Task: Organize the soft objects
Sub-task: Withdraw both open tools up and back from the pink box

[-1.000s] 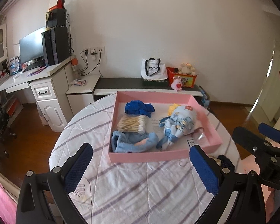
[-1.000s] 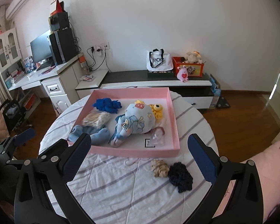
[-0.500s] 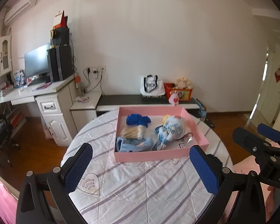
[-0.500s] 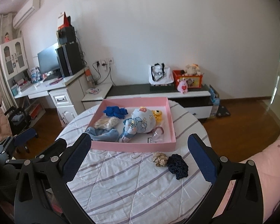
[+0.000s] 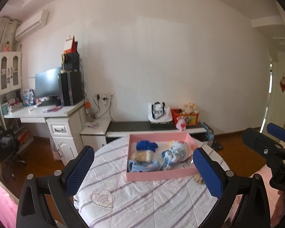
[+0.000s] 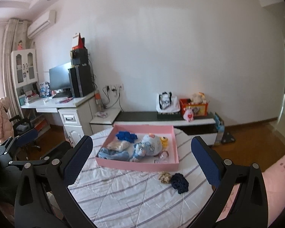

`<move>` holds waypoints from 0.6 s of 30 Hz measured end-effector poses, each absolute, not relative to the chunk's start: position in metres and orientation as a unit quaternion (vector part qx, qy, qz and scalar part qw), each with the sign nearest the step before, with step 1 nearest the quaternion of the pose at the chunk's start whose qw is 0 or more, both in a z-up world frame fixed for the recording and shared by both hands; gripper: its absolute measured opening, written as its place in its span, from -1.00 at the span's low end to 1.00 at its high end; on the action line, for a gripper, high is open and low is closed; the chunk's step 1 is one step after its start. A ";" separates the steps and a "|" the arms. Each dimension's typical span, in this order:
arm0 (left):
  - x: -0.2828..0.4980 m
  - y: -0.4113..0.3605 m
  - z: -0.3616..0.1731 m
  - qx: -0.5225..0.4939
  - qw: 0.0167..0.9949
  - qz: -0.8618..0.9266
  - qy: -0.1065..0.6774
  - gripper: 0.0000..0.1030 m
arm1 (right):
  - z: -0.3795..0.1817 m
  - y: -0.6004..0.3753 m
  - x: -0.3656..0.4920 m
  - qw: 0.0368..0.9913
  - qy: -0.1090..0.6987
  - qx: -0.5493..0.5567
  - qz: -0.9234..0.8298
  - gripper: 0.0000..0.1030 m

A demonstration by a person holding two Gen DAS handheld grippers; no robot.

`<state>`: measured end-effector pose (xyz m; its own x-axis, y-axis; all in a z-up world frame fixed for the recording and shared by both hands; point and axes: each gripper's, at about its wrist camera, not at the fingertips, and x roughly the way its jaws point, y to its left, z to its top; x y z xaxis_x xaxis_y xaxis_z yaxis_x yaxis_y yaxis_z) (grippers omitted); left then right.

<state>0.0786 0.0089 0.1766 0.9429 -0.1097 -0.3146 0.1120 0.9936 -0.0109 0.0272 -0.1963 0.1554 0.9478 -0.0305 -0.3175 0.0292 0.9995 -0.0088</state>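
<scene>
Both claws have pulled back and up, empty and spread wide.
Left claw point(image 5: 142, 169) and right claw point(image 6: 141, 161) leave two scrunchies point(image 6: 173, 178) on the table point(image 6: 123, 195), at the tray's point(image 6: 136, 166) 5 o'clock, unsorted.

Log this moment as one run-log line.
left gripper: open, empty | right gripper: open, empty | pink tray: holds soft toys | beige scrunchie, navy scrunchie: outside, on table

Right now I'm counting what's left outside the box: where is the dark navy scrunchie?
In the right wrist view, the dark navy scrunchie lies on the striped tablecloth, just outside the pink tray, beside the beige scrunchie.
</scene>
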 end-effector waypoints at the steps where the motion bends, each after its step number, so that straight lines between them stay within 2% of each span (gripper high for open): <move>1: 0.076 0.009 0.176 0.004 0.986 -0.057 0.156 1.00 | 0.156 -0.195 0.025 0.988 0.157 -0.004 -0.016 1.00; 7: 0.067 0.006 0.171 0.003 0.988 -0.056 0.146 1.00 | 0.161 -0.188 0.013 0.991 0.131 -0.017 -0.028 1.00; 18: 0.063 0.007 0.170 0.003 0.988 -0.056 0.146 1.00 | 0.160 -0.193 0.013 0.990 0.132 -0.021 -0.038 1.00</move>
<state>0.0628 0.0066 0.1696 0.9510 -0.1101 -0.2889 0.1120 0.9937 -0.0099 0.0133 -0.1932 0.1595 0.9622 -0.0813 -0.2598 0.0702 0.9962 -0.0517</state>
